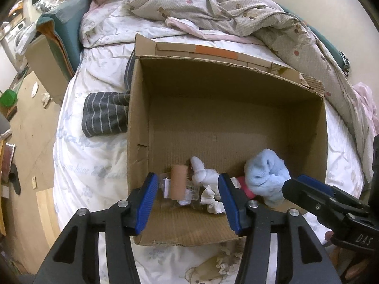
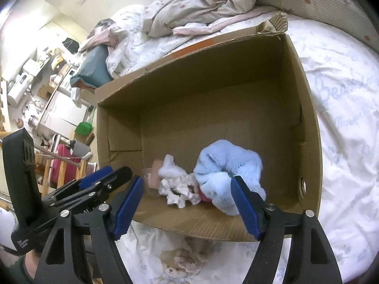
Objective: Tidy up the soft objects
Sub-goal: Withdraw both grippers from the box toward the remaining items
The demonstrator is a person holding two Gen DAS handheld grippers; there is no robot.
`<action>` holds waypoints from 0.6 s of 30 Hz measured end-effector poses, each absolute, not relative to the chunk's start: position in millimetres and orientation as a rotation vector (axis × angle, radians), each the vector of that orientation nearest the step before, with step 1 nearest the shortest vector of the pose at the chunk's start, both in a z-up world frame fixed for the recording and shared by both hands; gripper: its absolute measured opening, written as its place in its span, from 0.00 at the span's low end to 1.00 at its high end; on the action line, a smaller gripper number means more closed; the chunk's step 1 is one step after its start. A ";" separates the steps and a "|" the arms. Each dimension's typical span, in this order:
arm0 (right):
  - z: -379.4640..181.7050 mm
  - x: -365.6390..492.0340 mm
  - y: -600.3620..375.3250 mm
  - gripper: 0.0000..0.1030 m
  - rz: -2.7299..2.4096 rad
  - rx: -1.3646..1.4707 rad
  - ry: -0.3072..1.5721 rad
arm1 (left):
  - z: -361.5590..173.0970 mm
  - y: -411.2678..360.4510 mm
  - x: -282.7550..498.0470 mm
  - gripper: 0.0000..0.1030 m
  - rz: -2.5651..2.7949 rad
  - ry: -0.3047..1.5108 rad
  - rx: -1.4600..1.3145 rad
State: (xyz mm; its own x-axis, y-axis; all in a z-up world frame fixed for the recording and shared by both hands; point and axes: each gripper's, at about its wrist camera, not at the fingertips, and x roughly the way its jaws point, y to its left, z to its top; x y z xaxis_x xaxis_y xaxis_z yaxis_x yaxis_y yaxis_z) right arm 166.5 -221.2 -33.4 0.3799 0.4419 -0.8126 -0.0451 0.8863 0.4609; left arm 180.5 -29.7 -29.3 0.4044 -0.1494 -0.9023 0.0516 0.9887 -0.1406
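A rumpled bed [image 1: 99, 156] with a white printed duvet fills the scene. Nearest, the left gripper [image 1: 187, 189] and right gripper [image 2: 187, 195] hover at the near rim of the cardboard box [image 1: 236, 108], both with jaws apart and empty. Inside, against the near wall, lie a tan roll [image 1: 178, 181], a white frilly cloth [image 2: 177, 185] and a fluffy blue plush [image 2: 227, 165]. Beyond the box's left wall lies a grey striped sock [image 1: 106, 116], likely the next pickup: reach past the left wall and pinch it.

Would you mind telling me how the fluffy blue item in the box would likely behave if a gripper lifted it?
The blue plush looks crumpled and fuzzy, so it would probably droop and compress rather than hold shape. It seems light for its bulk. Lying against the white cloth, it might drag that along.
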 end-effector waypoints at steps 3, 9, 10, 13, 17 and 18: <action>-32.0 164.6 -221.9 0.77 0.317 0.406 1.142 | -27.6 -27.3 180.3 0.48 -0.133 1.158 -0.113; -29.5 159.0 -220.5 0.78 0.305 0.383 1.140 | -18.4 -22.0 172.0 0.48 -0.130 1.130 -0.120; -28.5 157.8 -221.0 0.78 0.301 0.381 1.138 | -16.5 -22.0 170.2 0.49 -0.129 1.125 -0.120; -25.0 152.3 -224.3 0.78 0.296 0.389 1.132 | -10.3 -23.9 162.4 0.55 -0.128 1.105 -0.103; -21.3 144.5 -228.7 0.78 0.289 0.393 1.126 | -3.9 -26.1 153.3 0.60 -0.123 1.086 -0.072; -20.3 142.9 -229.4 0.78 0.288 0.395 1.124 | -2.3 -25.6 150.0 0.68 -0.117 1.081 -0.070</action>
